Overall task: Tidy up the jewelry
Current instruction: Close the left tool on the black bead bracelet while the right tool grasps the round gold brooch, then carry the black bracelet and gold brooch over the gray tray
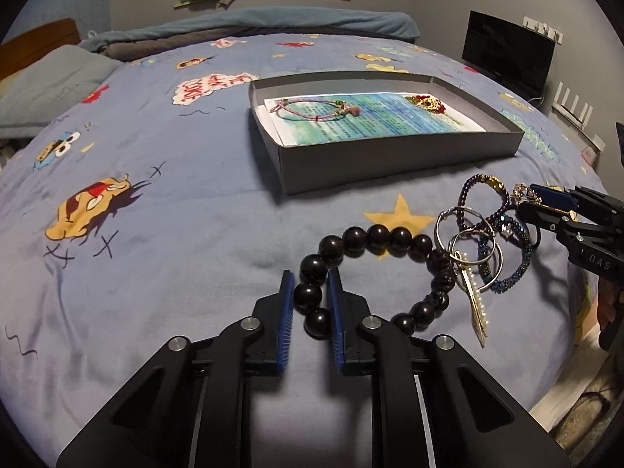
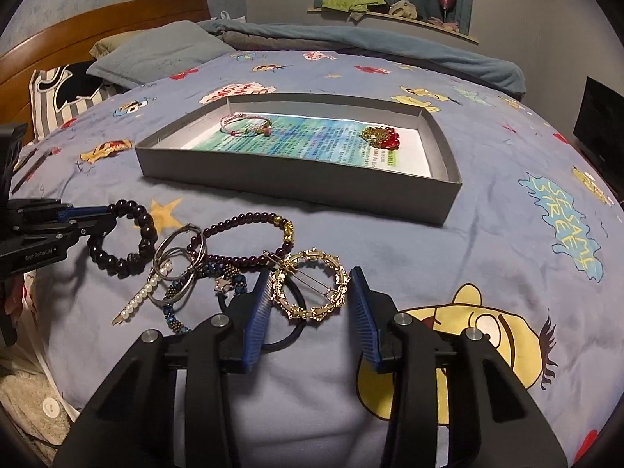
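Surface: a bed [image 1: 163,195] with a blue cartoon-print cover carries everything.
Left hand-held gripper [image 1: 310,298]: its jaws are narrowed onto the black bead bracelet [image 1: 374,269], with 1 large bead clamped between the blue pads; the rest of the loop lies on the cover.
Right hand-held gripper [image 2: 310,304]: its jaws stand about half open on either side of the gold ring hair clip [image 2: 312,286]. The left pad is against the clip's rim, but on the right I cannot tell contact from a small gap.
Jewelry pile: between the 2 grippers, at the near edge of the bed, lie a purple bead bracelet [image 2: 249,222] with a gold clasp, silver hoops [image 2: 181,257], a pearl hair pin [image 2: 144,296] and a blue beaded bracelet [image 2: 175,312], overlapping one another.
Hair tie: a black loop [image 2: 286,337] lies under the gold clip.
Box [image 2: 296,189]: grey and shallow, toward the middle of the bed, beyond the pile, lined with a printed sheet [image 2: 312,140].
In the box: a pink cord bracelet [image 2: 245,124] at its far left corner, a red and gold piece [image 2: 380,136] toward the right.
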